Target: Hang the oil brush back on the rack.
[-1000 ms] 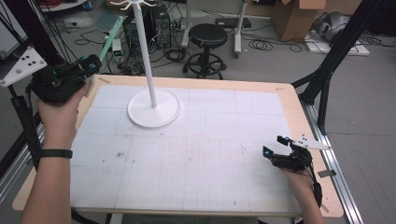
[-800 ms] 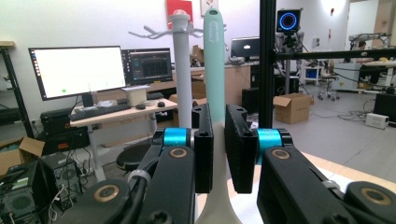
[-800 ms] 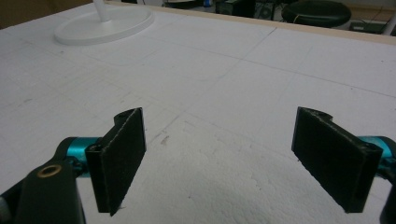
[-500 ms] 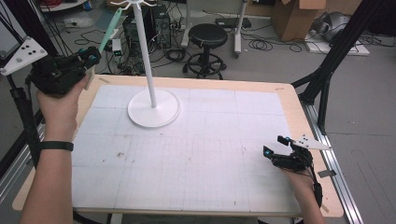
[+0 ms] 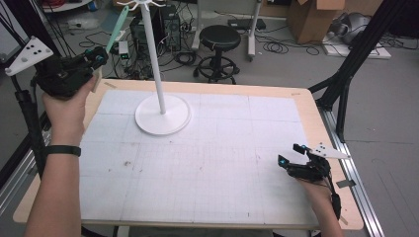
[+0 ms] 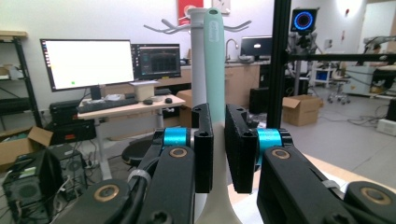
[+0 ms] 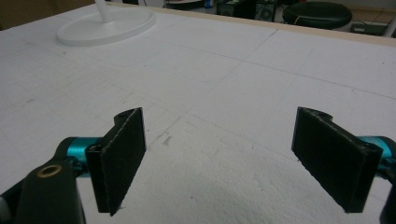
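a: what have i got in the left gripper (image 5: 99,58)?

b: its jaws are clamped on a mint-green utensil (image 6: 215,65), gripped low on the handle where it goes white. the long axis runs straight up out of the jaws, handle end on top.

a: and the white hook stand (image 5: 162,106)?

b: in the left gripper view its pole rises right behind the utensil, the hooks (image 6: 170,25) fanning out level with the handle's tip. from the high view i'm holding the tool off the table's far left corner, leaning up and right toward the stand's crown.

a: so hanging it is a left-hand job?

b: i'd say so. the right gripper (image 5: 292,157) rests near the table's (image 5: 257,128) right edge, jaws wide apart and empty, well apart from the stand.
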Motion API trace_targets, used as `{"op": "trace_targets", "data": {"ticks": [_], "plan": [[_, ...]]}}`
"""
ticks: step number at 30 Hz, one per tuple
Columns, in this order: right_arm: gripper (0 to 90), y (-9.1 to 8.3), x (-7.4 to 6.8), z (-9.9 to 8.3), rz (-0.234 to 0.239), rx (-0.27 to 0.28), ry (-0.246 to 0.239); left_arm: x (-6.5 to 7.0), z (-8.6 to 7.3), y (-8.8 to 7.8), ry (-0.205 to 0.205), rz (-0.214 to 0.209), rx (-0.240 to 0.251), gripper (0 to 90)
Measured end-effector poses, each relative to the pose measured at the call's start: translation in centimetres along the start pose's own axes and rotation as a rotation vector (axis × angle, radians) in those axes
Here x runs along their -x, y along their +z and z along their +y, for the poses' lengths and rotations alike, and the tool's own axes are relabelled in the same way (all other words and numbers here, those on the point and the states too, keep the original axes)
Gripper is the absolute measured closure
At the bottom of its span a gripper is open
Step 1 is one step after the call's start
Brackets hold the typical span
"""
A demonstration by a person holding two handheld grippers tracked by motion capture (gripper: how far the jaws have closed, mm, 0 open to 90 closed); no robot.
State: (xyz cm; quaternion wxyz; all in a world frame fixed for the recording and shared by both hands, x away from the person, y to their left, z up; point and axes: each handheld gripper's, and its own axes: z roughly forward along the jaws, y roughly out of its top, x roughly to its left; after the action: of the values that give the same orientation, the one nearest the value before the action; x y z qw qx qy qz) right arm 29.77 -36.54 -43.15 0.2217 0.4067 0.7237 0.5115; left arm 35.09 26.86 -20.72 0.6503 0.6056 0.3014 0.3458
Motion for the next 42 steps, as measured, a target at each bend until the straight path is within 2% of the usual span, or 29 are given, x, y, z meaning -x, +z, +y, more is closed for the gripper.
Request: {"op": "trace_targets", "data": {"ticks": [16,29,34,38,42], "plan": [[17.0,0.0,0.0,0.0,0.002,0.002,0.001,0.1,-0.2,0.9,0.014,0.021,-0.013,82.3],[17.0,0.0,0.0,0.0,0.005,-0.002,0.003,0.1,-0.9,2.4,0.02,0.04,-0.027,82.2],[17.0,0.0,0.0,0.0,0.007,-0.001,0.001,0.2,-1.2,3.0,0.028,0.045,-0.043,82.0],[17.0,-0.1,0.0,0.0,0.006,-0.002,0.003,0.4,-1.6,3.5,0.057,0.054,-0.089,81.0],[17.0,-0.1,0.0,0.0,0.007,-0.002,0.002,0.7,-1.8,3.9,0.06,0.044,-0.118,77.9]]}}
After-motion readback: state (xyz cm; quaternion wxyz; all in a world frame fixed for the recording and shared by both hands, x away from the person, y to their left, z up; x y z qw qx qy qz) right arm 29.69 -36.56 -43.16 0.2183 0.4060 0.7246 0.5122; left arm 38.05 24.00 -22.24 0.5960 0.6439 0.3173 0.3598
